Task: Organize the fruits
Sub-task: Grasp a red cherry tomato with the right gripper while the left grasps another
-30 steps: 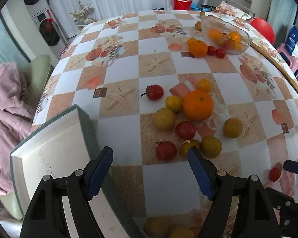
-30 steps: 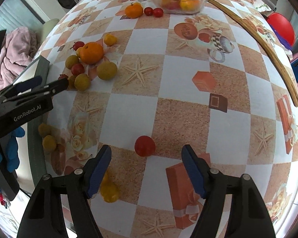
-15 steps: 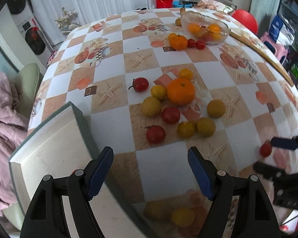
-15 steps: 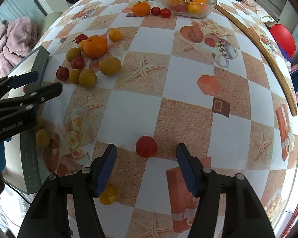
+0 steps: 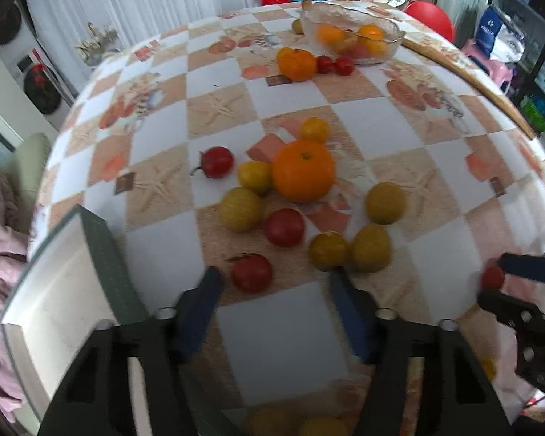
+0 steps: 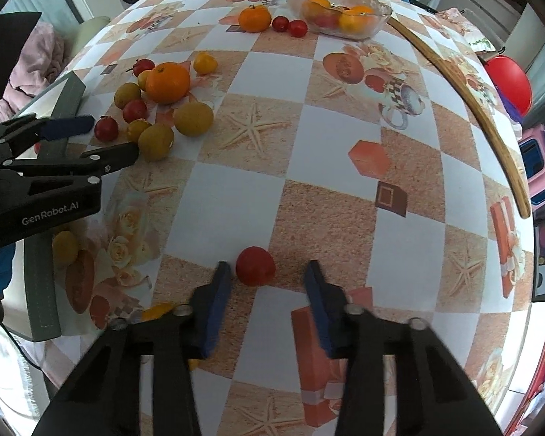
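Checked tablecloth with starfish and teacup prints covers the table (image 5: 290, 334), with white curtains behind it. Take the big orange (image 5: 303, 170) as the landmark. A white box with a grey-green rim (image 5: 105, 254) sits at the table edge, well to the near left of the big orange. A glass bowl (image 5: 352, 41) holding orange and red fruit stands well beyond the big orange, at the far side.

The left gripper (image 5: 274, 276) hangs on the near side of the big orange. Its jaws are closing at a medium gap with nothing between them.

The right gripper (image 6: 269, 274) is well apart from the big orange, to its near right. Its jaws are closing around a lone red tomato (image 6: 255, 270). One pad (image 6: 219, 283) is touching or nearly touching it and the other stands off, so it is not gripped.

Yellow fruits (image 5: 240, 209) and red tomatoes (image 5: 285, 227) cluster around the big orange. One red tomato (image 5: 251, 272) lies just ahead of the left gripper's tips.
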A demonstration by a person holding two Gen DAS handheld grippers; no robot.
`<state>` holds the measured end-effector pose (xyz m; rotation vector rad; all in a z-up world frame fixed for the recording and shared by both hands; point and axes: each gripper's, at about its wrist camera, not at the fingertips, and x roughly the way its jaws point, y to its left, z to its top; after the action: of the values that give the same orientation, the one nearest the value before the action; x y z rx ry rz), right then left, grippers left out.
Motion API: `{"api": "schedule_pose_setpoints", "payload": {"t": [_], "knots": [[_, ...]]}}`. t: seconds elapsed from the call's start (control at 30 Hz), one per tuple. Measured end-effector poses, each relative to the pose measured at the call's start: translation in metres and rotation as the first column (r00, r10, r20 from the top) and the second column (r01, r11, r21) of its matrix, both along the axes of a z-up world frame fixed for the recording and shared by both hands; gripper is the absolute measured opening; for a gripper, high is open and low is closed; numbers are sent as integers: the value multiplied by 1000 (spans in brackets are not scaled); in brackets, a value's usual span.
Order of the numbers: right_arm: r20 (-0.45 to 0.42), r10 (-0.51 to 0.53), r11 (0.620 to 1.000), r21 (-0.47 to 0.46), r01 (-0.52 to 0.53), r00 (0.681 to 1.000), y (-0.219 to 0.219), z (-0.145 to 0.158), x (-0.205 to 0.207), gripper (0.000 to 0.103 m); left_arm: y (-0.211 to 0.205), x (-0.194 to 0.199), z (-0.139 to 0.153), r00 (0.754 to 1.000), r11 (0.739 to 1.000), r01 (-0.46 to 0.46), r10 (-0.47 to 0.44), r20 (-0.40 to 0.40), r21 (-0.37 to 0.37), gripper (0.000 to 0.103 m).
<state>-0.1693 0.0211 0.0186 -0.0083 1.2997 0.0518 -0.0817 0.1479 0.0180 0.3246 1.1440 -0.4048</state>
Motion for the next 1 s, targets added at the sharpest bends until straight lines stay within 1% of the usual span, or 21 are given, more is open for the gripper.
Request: {"api": "schedule_pose_setpoints", "payload": {"t": [0.03,0.1,0.17,0.2,0.33,0.5,0.63,0.8,1.0], "knots": [[-3,-4,1000,11,4,1000,-2,0,1,22,-1,-1,0,1000,1000,6,-6,-7,-14,49],[-10,-16,998,56,17,1000,-7,1,1,22,-2,-3,1,999,999,16,-17,-27,-51,31],[-20,-33,994,106,35,999,-14,3,0,22,-4,-5,1,999,998,10,-12,-30,-58,30],[-26,-44,992,121,47,999,-16,3,-1,22,-2,-6,1,1000,998,-1,-1,-31,-64,21],[-37,-62,988,141,66,997,-20,5,-5,22,10,-4,3,996,991,-66,58,-68,-118,22],[-40,-65,986,148,71,997,-21,6,-9,22,15,-6,1,995,991,-79,71,-75,-112,21],[-38,-68,985,155,73,997,-22,8,-8,22,17,-7,3,994,989,-89,81,-71,-118,22],[-24,-69,983,170,72,997,-23,17,-7,22,20,-10,16,993,983,-109,102,-55,-145,22],[-4,-55,981,188,55,998,-17,30,0,22,32,-18,32,987,972,-160,156,-36,-171,21]]}}
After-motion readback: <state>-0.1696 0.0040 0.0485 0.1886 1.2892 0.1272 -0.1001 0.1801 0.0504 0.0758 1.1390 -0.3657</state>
